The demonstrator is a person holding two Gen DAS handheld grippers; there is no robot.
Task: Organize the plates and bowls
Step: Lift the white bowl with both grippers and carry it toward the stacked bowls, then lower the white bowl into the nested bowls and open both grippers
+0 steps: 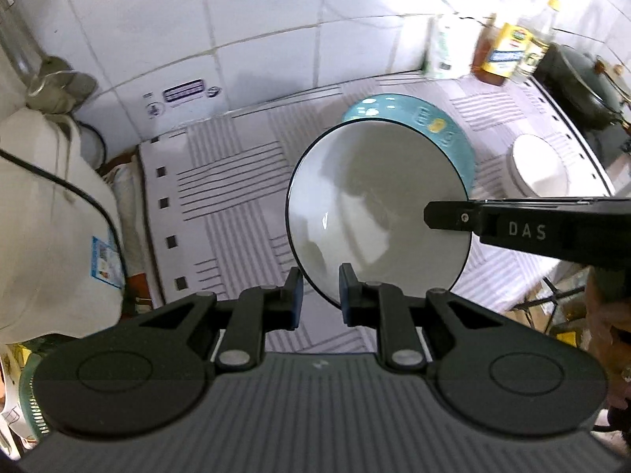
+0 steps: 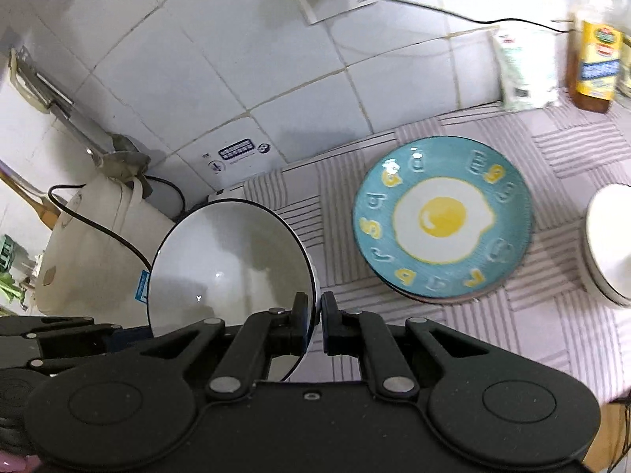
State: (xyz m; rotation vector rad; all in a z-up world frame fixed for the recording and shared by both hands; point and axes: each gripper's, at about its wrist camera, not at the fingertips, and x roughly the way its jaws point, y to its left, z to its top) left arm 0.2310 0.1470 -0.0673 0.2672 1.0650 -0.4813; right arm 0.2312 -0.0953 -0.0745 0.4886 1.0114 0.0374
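A white bowl [image 1: 374,197] with a thin black rim hangs above the striped counter mat, held by both grippers. My left gripper [image 1: 320,289] is shut on its near rim, one finger inside and one outside. My right gripper [image 2: 315,305] is shut on the bowl [image 2: 228,260] at its right rim, and shows in the left wrist view as a black bar [image 1: 434,216] coming in from the right. Beyond the bowl a blue plate [image 2: 441,216] with a fried-egg picture tops a small stack on the mat. The held bowl partly hides that blue plate [image 1: 398,106].
Another white bowl [image 2: 609,244] stands on the mat right of the plates. Oil bottles [image 1: 508,43] and a white packet [image 2: 520,67] line the tiled back wall. A dark pan [image 1: 579,82] sits at the far right. A cream appliance [image 1: 51,213] with a black cord stands left.
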